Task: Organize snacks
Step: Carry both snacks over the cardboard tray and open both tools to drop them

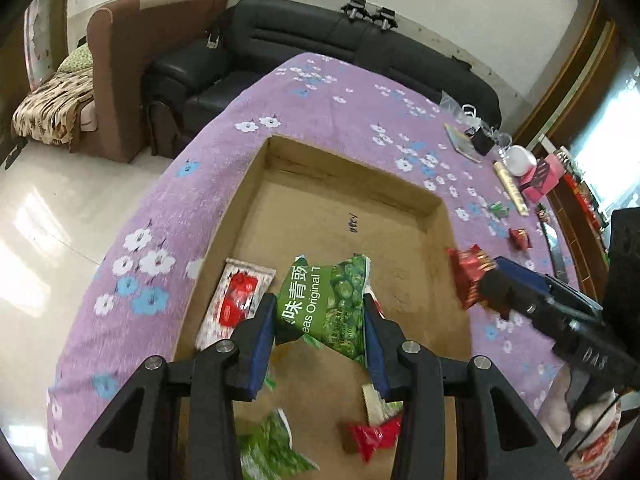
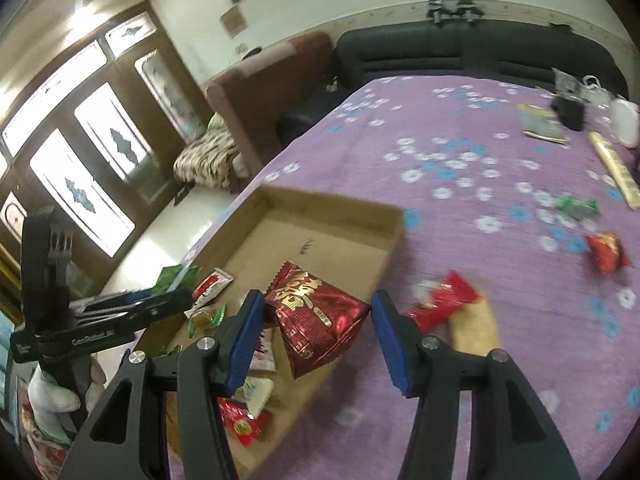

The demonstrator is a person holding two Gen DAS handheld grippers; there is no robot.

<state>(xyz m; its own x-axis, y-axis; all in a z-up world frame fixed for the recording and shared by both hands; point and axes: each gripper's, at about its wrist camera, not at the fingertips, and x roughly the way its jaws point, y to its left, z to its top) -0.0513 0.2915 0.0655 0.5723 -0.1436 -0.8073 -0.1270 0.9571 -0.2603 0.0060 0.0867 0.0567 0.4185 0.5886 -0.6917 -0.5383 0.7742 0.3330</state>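
My left gripper [image 1: 320, 304] is shut on a green pea packet [image 1: 328, 304], which hangs over the shallow cardboard box [image 1: 352, 184]. On the box floor lie a white-and-red packet [image 1: 240, 304], another green packet [image 1: 272, 444] and a red candy [image 1: 376, 434]. My right gripper [image 2: 318, 298] is shut on a dark red foil packet [image 2: 316, 316] above the box's [image 2: 332, 204] right edge. Its fingers [image 1: 500, 280] show at the right of the left wrist view with that red packet [image 1: 468, 276]. The left gripper [image 2: 160, 300] appears at the left of the right wrist view.
Loose on the purple flowered cloth [image 2: 460, 120] lie a red packet [image 2: 444, 300] on a beige bar [image 2: 474, 326], a red snack [image 2: 606, 252], a green candy [image 2: 578, 206] and a long gold bar [image 2: 614, 170]. Small clutter stands at the far right. A black sofa [image 1: 304, 40] lies beyond the table.
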